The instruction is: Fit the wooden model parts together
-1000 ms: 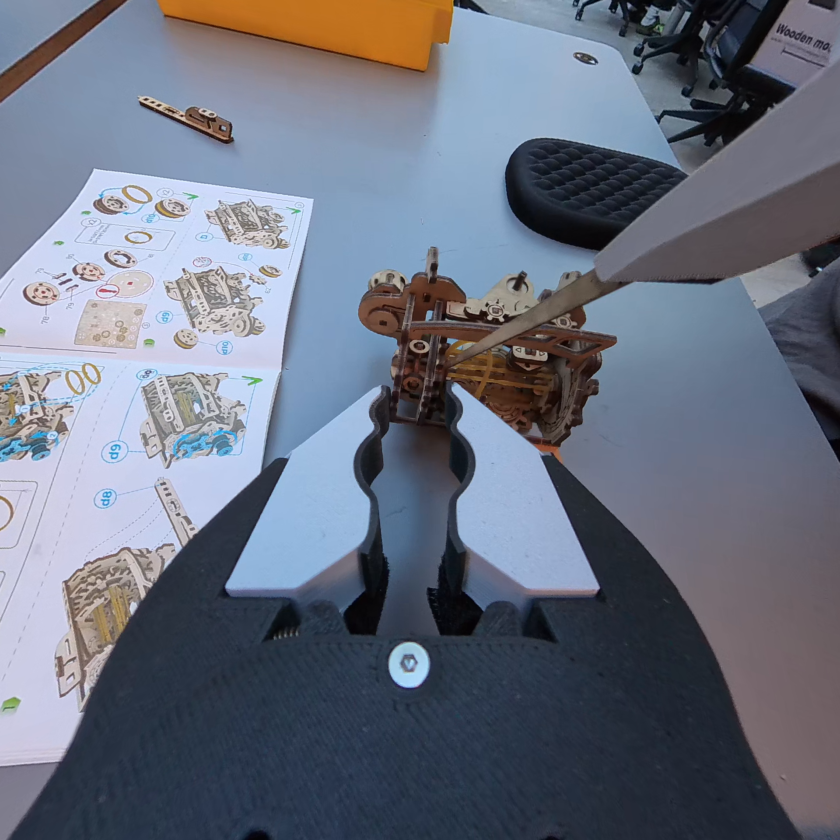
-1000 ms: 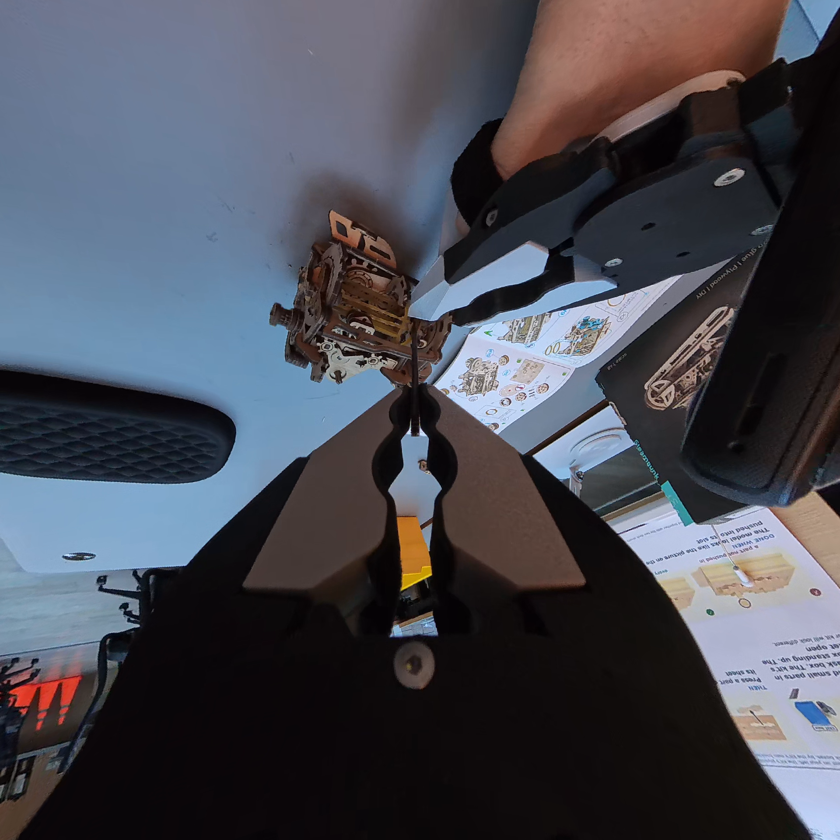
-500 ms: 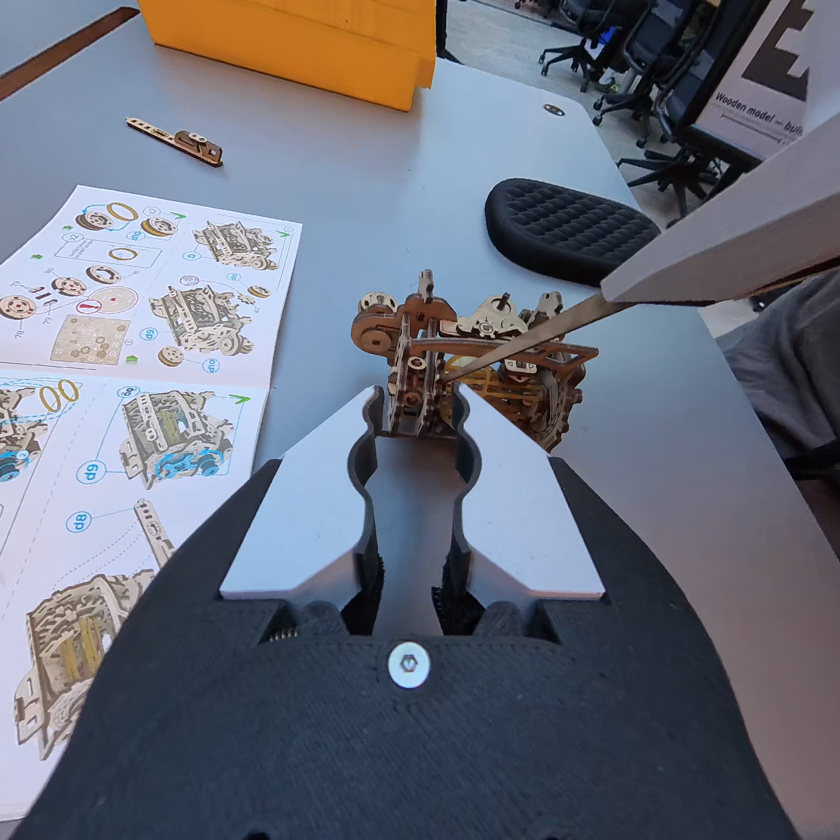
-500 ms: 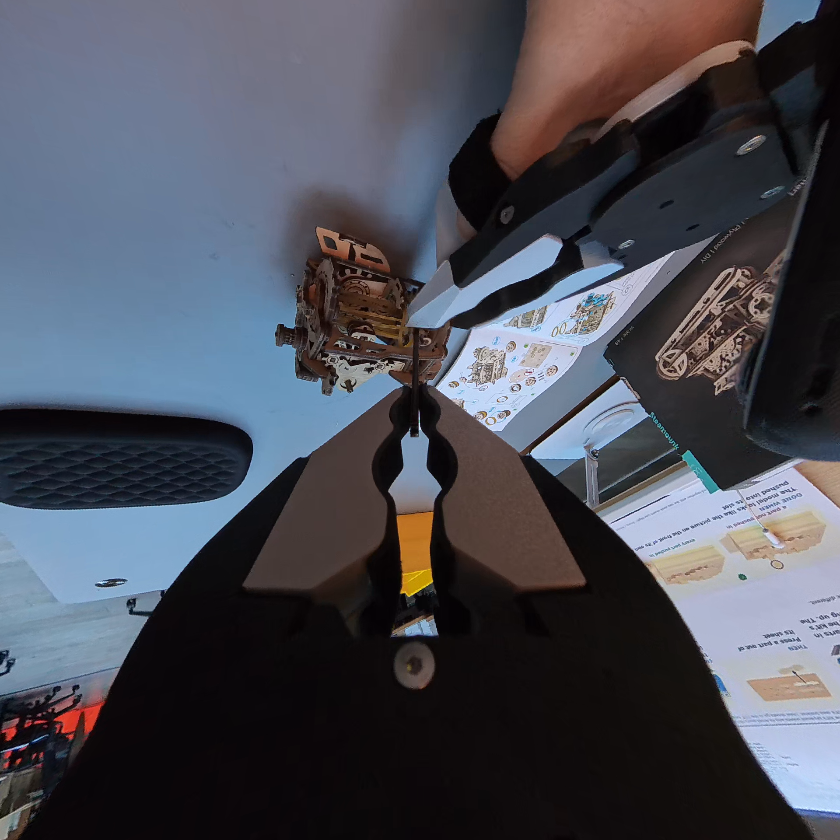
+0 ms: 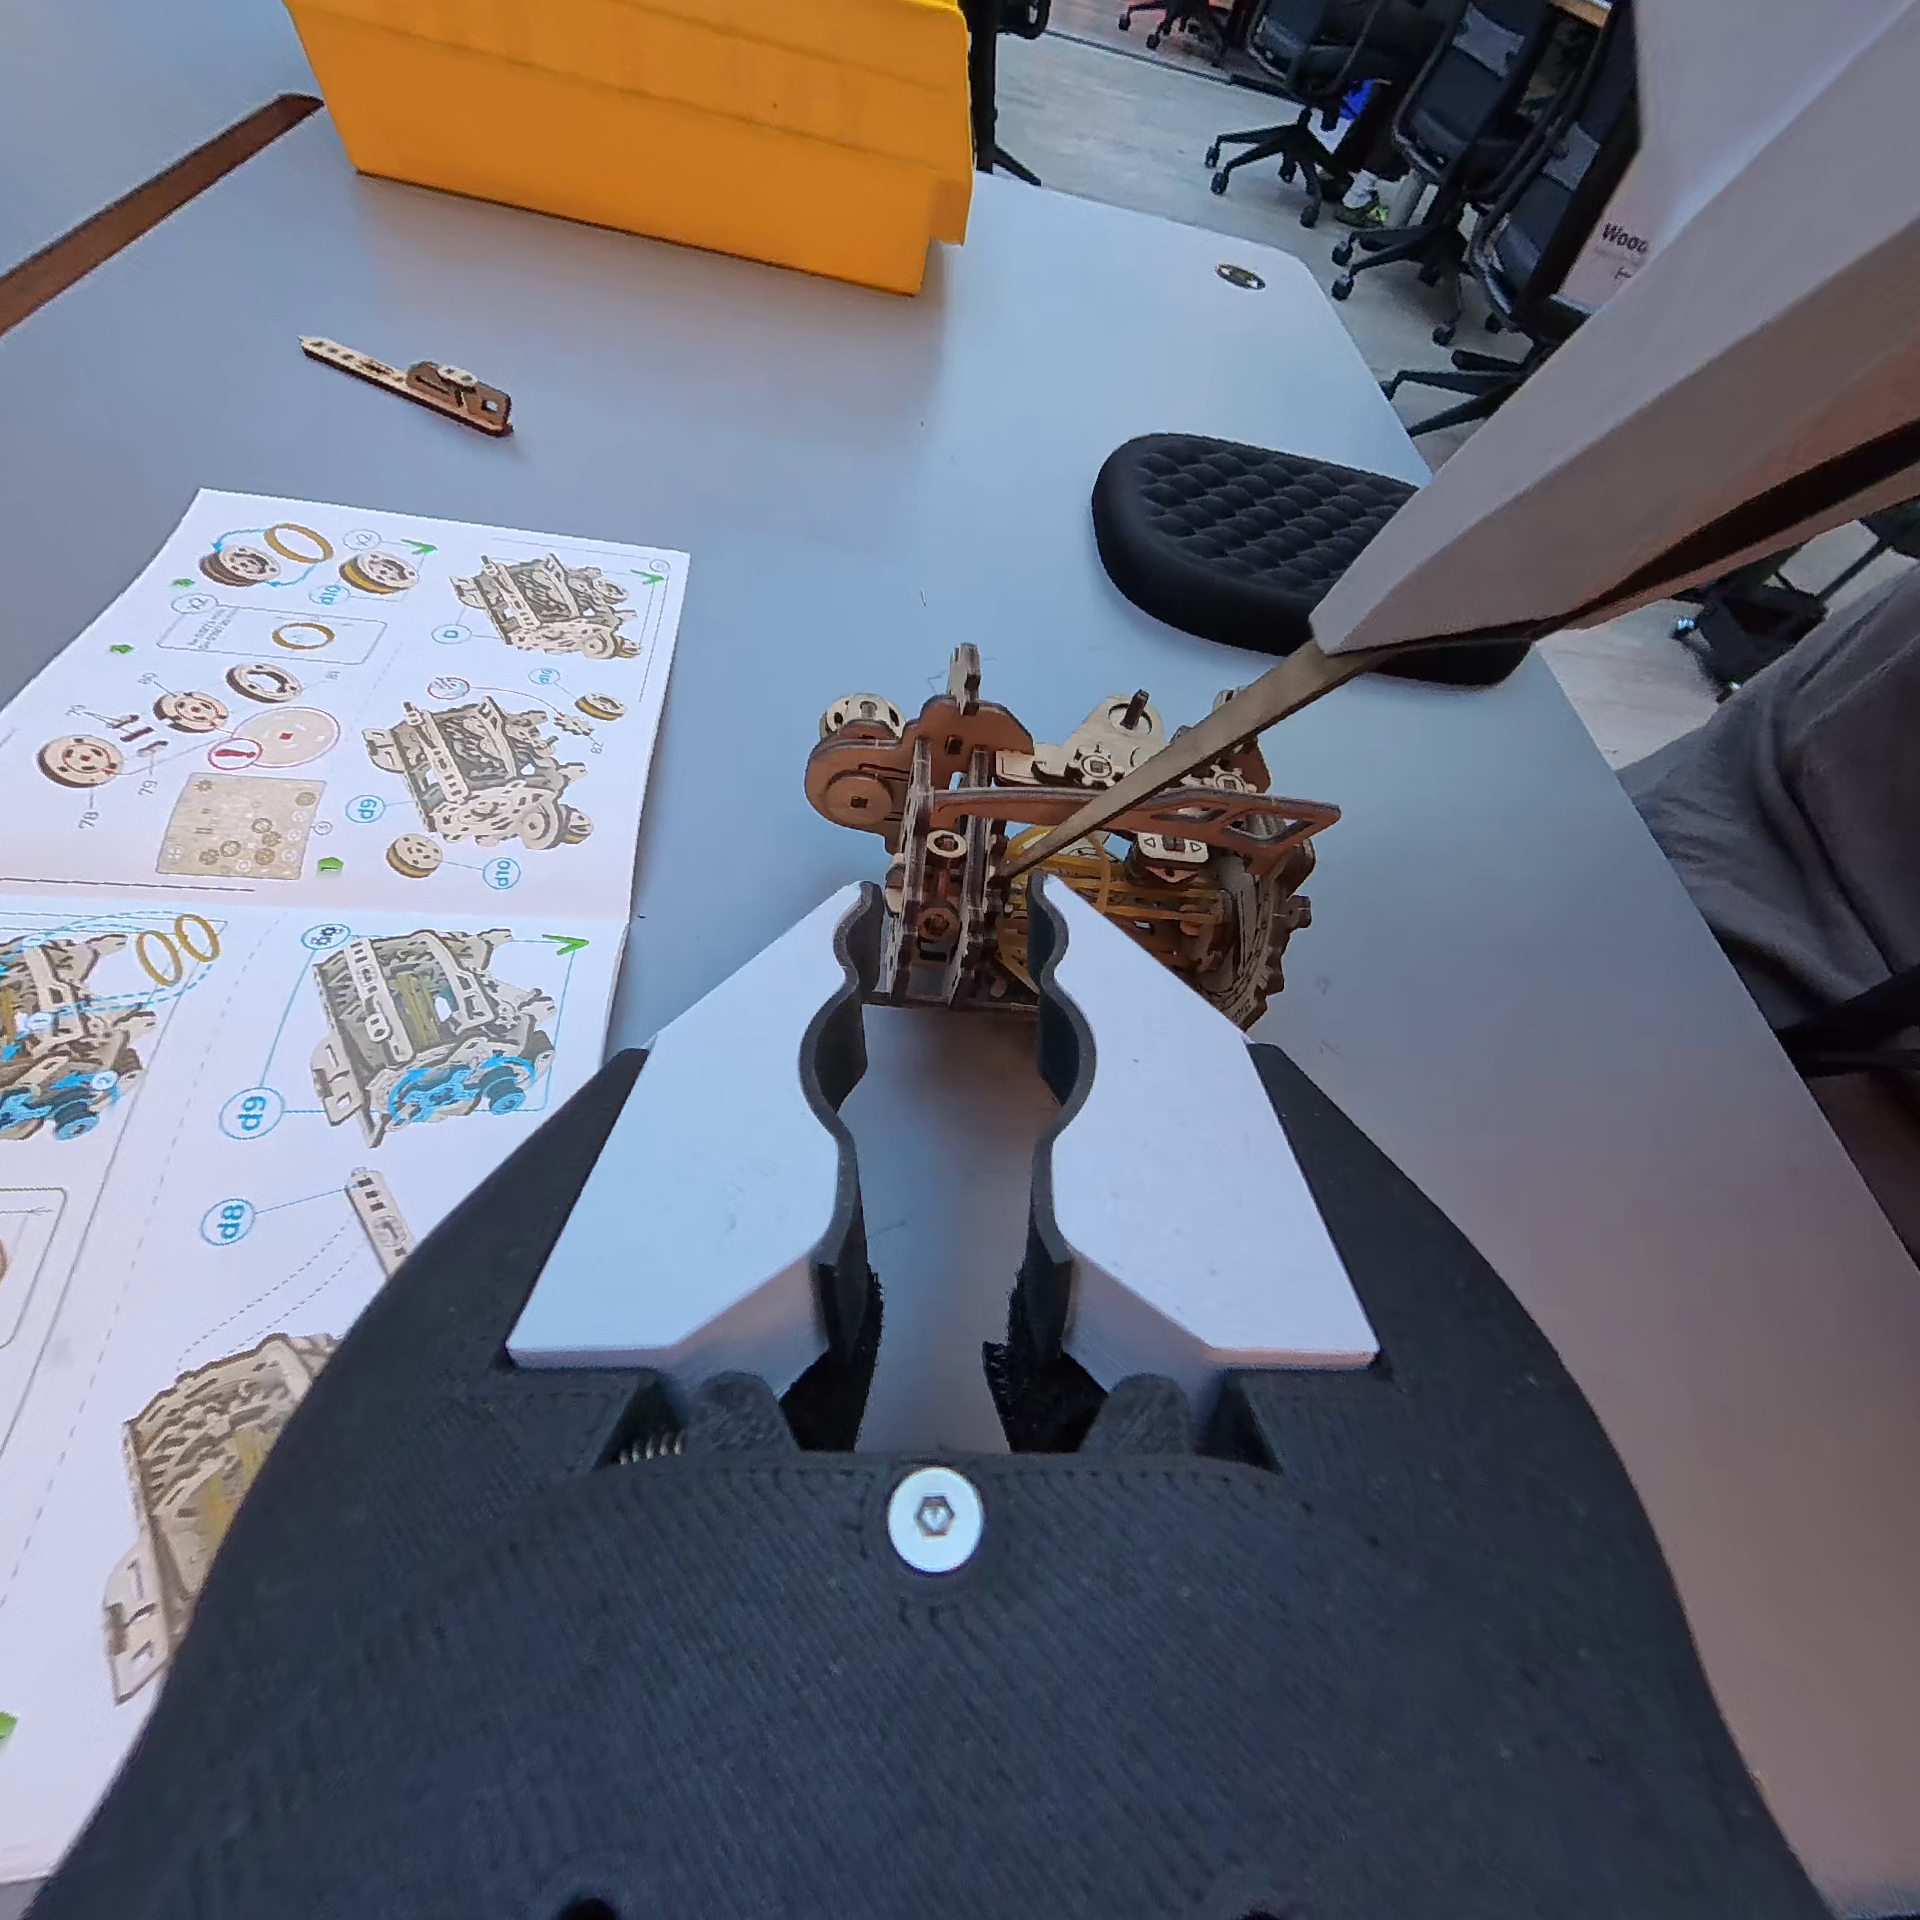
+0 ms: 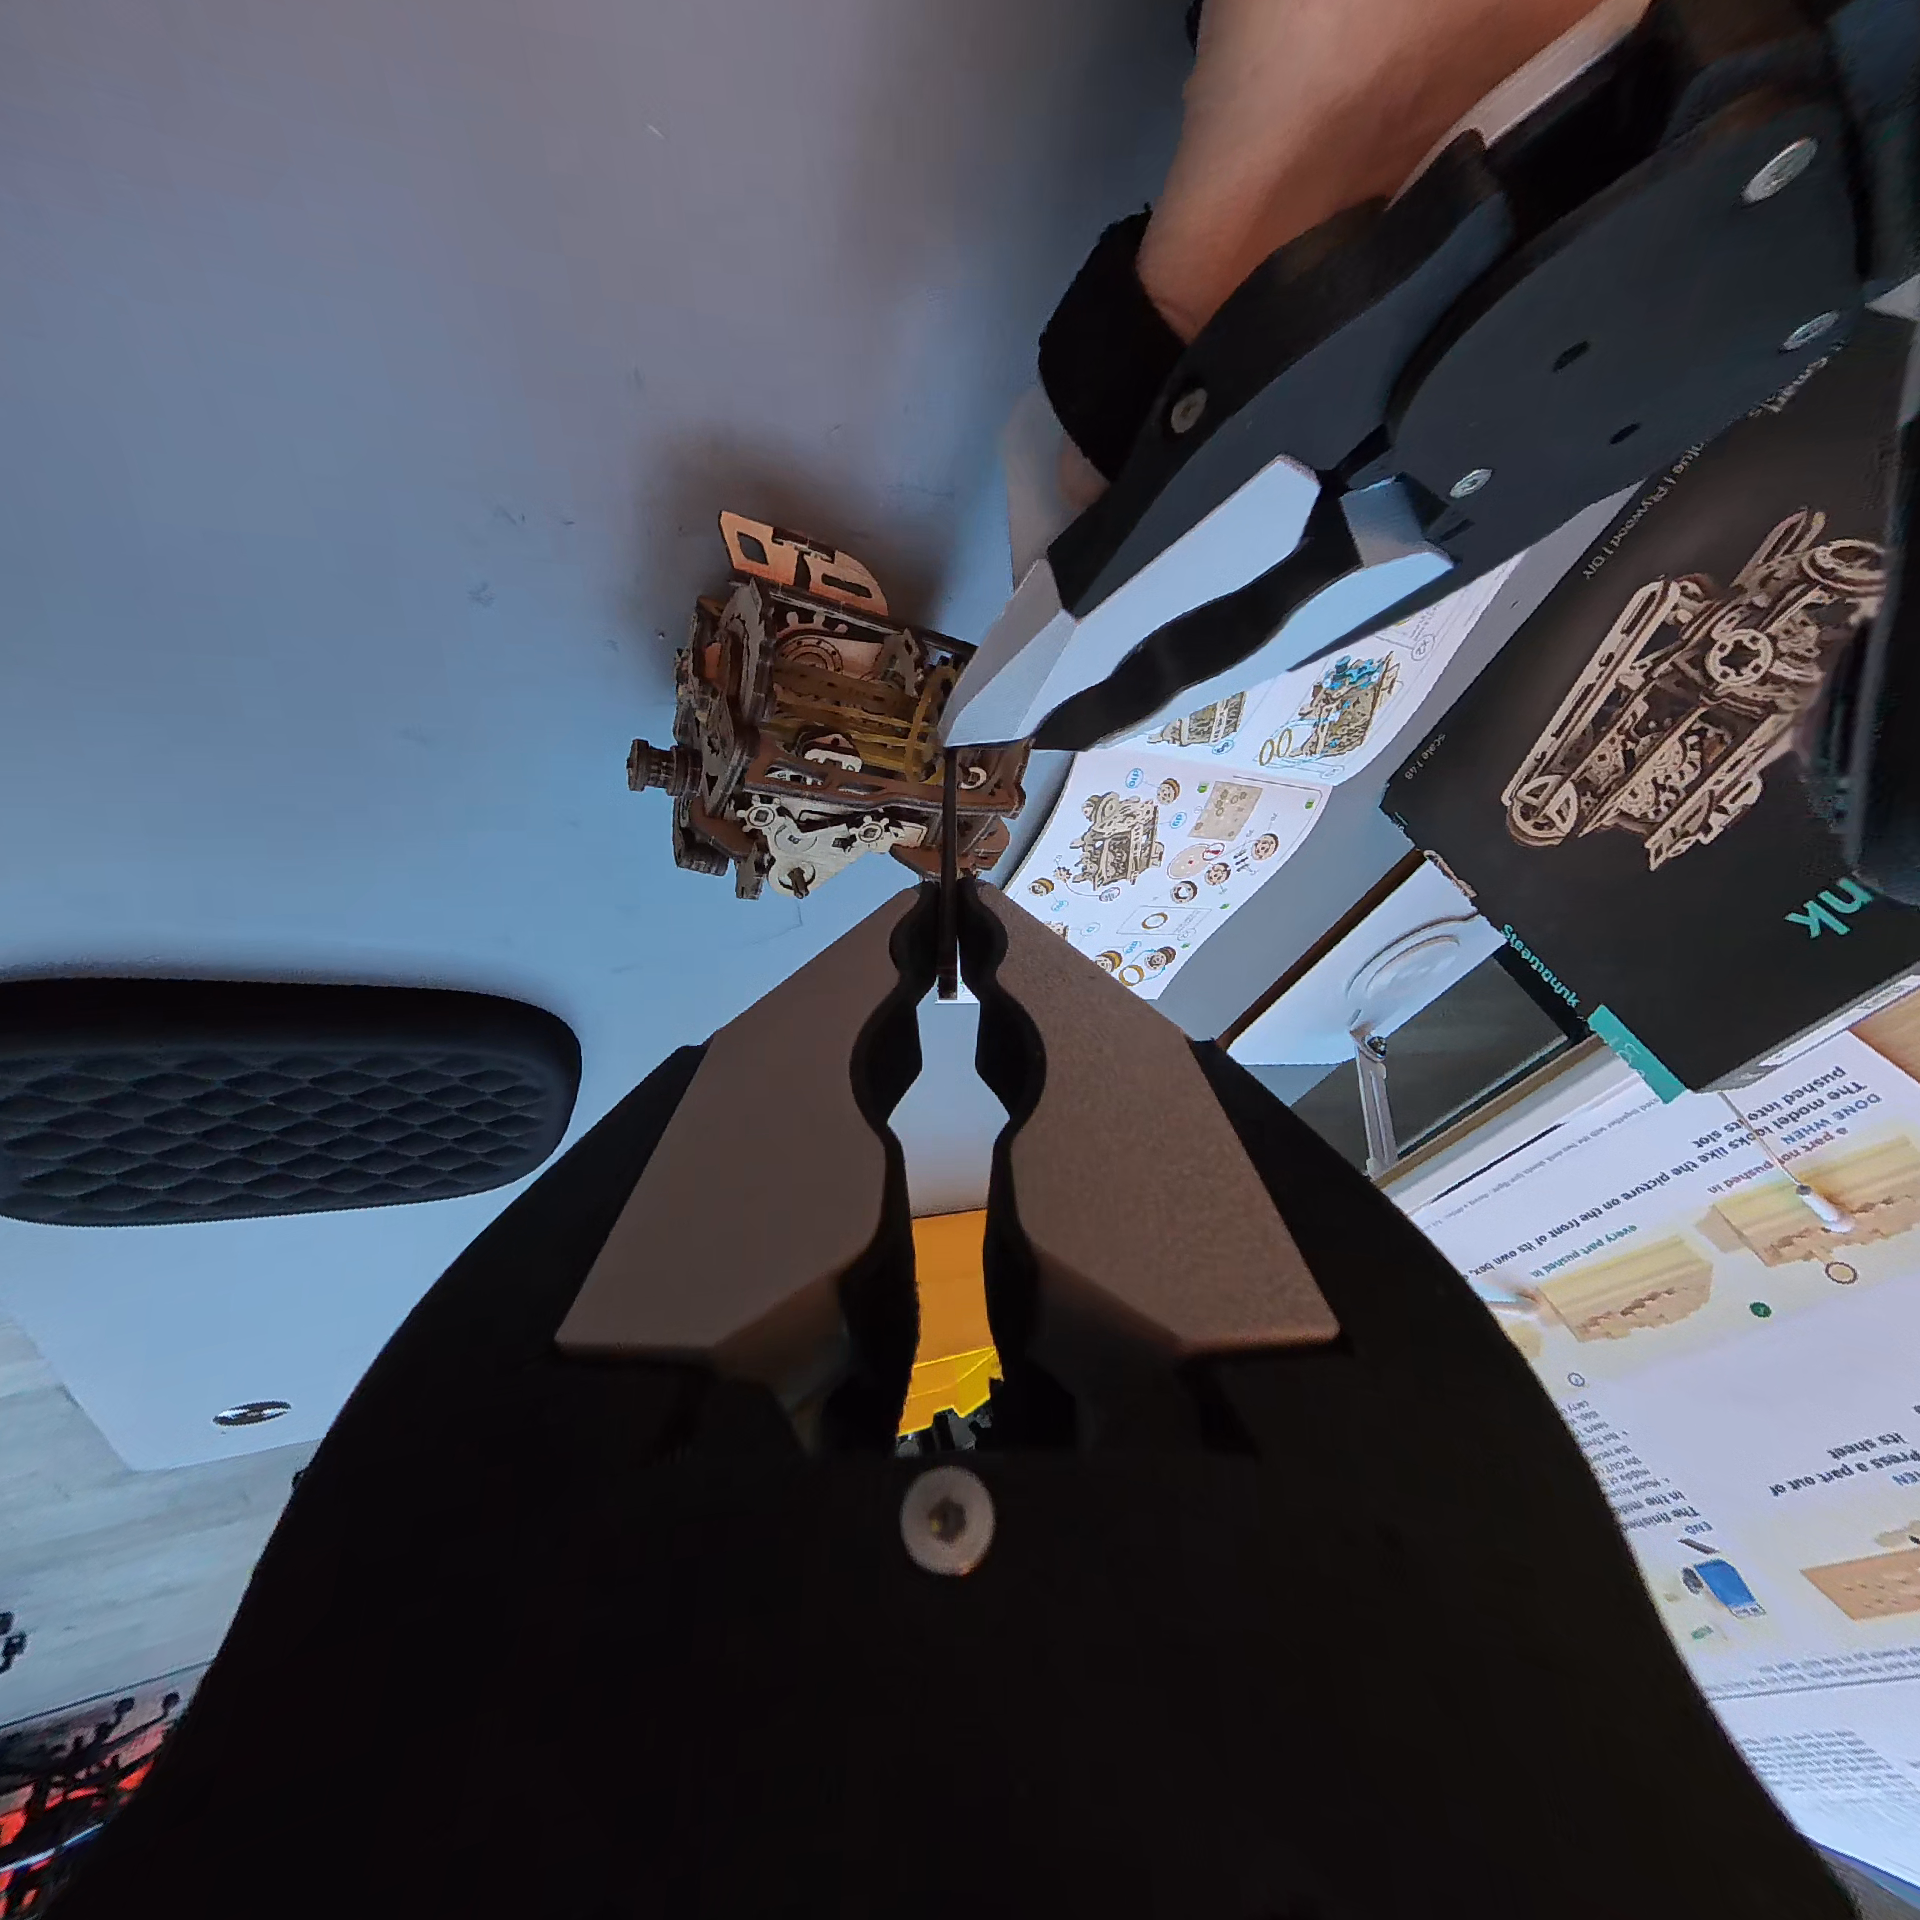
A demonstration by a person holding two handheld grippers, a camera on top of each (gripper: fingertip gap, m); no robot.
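The wooden model (image 5: pixel 1081 862), a brown gear-filled frame with yellow rubber bands, stands on the grey table (image 5: pixel 727 457). My left gripper (image 5: pixel 945 909) has its fingertips closed around the model's near end plates. My right gripper (image 6: pixel 948 920) is shut on a thin wooden stick (image 6: pixel 950 831). The stick points into the model (image 6: pixel 821 748) beside the left gripper's fingertips (image 6: pixel 997 707). In the left wrist view the right gripper (image 5: pixel 1351 639) comes in from the upper right. Its stick (image 5: pixel 1153 769) slants down into the model's frame.
An open instruction booklet (image 5: pixel 312 831) lies left of the model. A loose wooden part (image 5: pixel 416 379) and a yellow bin (image 5: pixel 665 135) lie farther back. A black padded rest (image 5: pixel 1247 540) sits at the right edge. A black box (image 6: pixel 1662 779) and an instruction sheet (image 6: pixel 1714 1351) lie nearby. My right fingertips sit around 7 cm from my left ones.
Both grippers keep their holds. The left wrist view has tilted up slightly and shows more of the yellow bin. The stick stays poked into the model.
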